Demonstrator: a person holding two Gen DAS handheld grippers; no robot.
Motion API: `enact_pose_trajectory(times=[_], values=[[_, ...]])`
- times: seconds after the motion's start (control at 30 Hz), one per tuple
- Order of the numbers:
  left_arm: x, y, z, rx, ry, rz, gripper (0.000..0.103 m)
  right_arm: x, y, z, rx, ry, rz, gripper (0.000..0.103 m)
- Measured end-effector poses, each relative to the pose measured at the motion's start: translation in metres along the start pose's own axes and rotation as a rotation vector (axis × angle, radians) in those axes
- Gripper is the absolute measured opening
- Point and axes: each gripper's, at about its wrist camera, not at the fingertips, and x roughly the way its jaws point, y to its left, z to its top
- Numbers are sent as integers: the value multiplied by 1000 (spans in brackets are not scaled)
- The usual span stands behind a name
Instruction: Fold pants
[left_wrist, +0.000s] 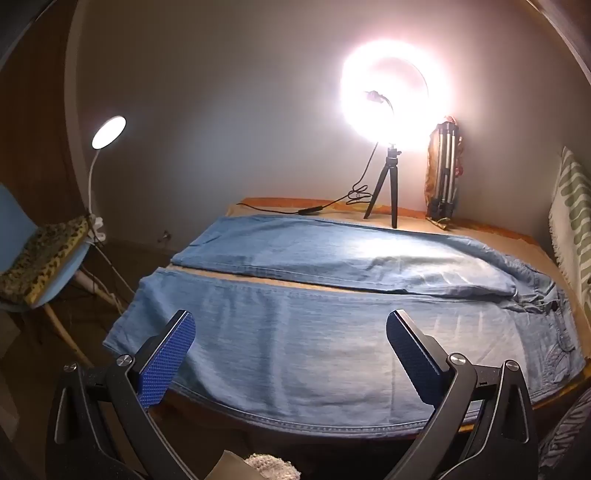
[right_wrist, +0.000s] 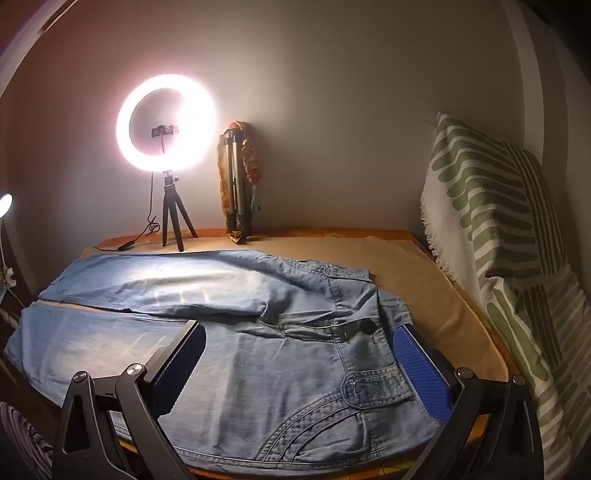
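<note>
Light blue jeans (left_wrist: 314, 332) lie flat on the table, legs stretched to the left, waist to the right. The two legs lie side by side with a narrow gap between them. My left gripper (left_wrist: 291, 332) is open and empty, hovering above the near leg. In the right wrist view the jeans (right_wrist: 258, 369) show their waistband, button and front pocket. My right gripper (right_wrist: 299, 347) is open and empty, above the waist end, its blue right pad (right_wrist: 421, 369) beside the waistband edge.
A lit ring light on a small tripod (left_wrist: 384, 192) stands at the table's back, its cable trailing left. A folded tripod (left_wrist: 443, 173) leans on the wall. A green-patterned cushion (right_wrist: 509, 236) stands at the right. A blue chair (left_wrist: 33, 258) and a desk lamp (left_wrist: 109, 131) stand left.
</note>
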Motion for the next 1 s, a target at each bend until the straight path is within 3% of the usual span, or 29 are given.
enact_pose_trajectory(times=[1.0], values=[[-6, 14, 1, -19, -18, 40, 103, 0, 3, 3, -5, 4, 28, 103]])
